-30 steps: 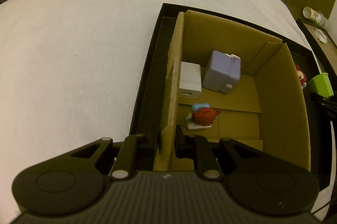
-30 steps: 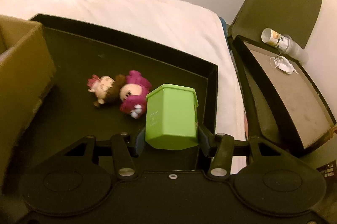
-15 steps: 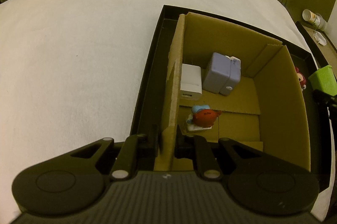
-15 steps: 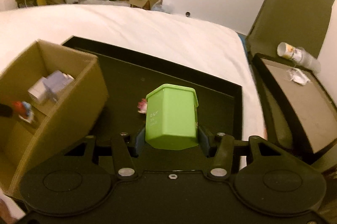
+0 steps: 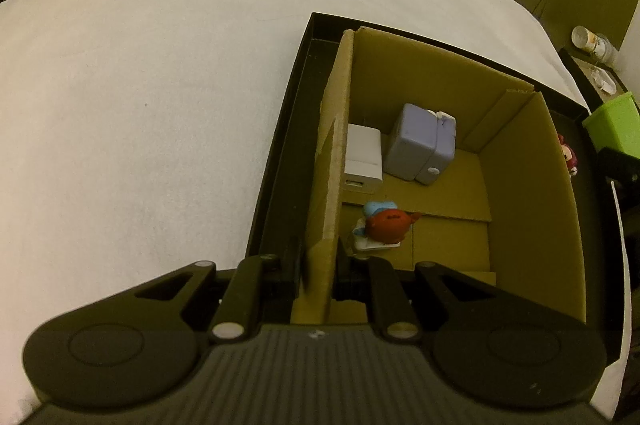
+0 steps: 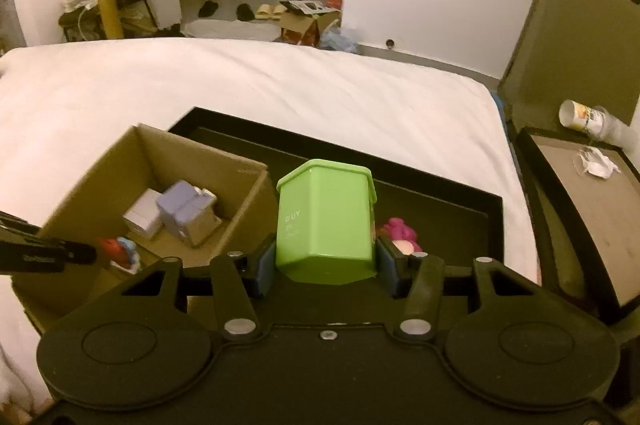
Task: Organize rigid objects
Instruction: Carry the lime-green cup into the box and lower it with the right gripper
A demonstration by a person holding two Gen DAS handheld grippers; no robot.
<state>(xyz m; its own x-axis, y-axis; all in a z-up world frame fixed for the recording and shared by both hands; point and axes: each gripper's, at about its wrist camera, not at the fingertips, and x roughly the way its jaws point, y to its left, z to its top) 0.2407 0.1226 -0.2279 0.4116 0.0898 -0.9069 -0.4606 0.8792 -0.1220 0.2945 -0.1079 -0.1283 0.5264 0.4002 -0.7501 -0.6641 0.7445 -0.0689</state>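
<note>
My left gripper (image 5: 318,277) is shut on the left wall of the open cardboard box (image 5: 528,209), which stands in a black tray (image 5: 276,185). Inside the box lie a purple block (image 5: 420,143), a white charger (image 5: 362,159) and a red and blue figurine (image 5: 386,223). My right gripper (image 6: 324,265) is shut on a green lidded container (image 6: 326,225), held upright above the tray (image 6: 440,193), just right of the box (image 6: 100,177). A pink doll (image 6: 400,231) lies on the tray, partly hidden behind the container.
The tray rests on a white bed (image 5: 140,85). To the right stands a dark side table (image 6: 580,205) with a tipped cup (image 6: 584,117) and crumpled paper (image 6: 596,163). Shoes and a small carton lie on the floor beyond the bed.
My right gripper has risen with the green container and swung left toward the box, which now shows in its view. The left gripper has stayed on the box wall.
</note>
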